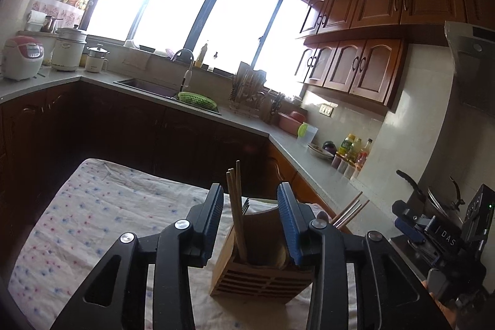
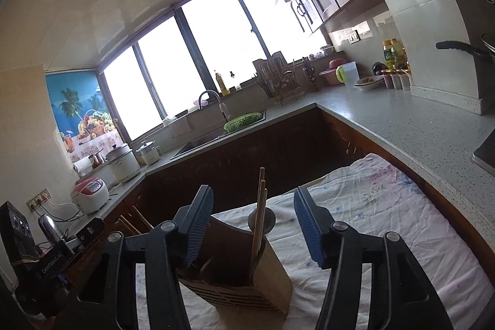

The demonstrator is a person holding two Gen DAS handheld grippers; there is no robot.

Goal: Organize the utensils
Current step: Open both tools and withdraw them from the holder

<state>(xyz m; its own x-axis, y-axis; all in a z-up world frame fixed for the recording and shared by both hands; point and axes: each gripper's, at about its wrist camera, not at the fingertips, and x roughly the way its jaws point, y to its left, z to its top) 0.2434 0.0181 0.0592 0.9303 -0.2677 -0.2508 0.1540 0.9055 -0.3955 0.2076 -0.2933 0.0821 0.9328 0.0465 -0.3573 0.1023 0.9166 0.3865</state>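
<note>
A bamboo utensil holder [image 1: 263, 271] stands on a table with a flowered cloth [image 1: 92, 221]. Wooden chopsticks [image 1: 236, 206] stand upright in it, with fork tines beside them. My left gripper [image 1: 250, 221] is open and empty, its jaws to either side of the holder's top. More chopsticks [image 1: 351, 211] stick out to the right past the right finger. In the right wrist view the holder [image 2: 244, 274] holds chopsticks [image 2: 260, 215] and a metal spoon [image 2: 261, 218]. My right gripper [image 2: 253, 225] is open and empty around the holder.
An L-shaped counter [image 2: 402, 119] carries a sink with a green basket [image 1: 196, 99], a dish rack [image 1: 247, 95], a rice cooker [image 1: 21, 57], bottles [image 1: 352, 147] and a pan [image 2: 464, 50]. The other gripper shows at the right edge [image 1: 439, 234].
</note>
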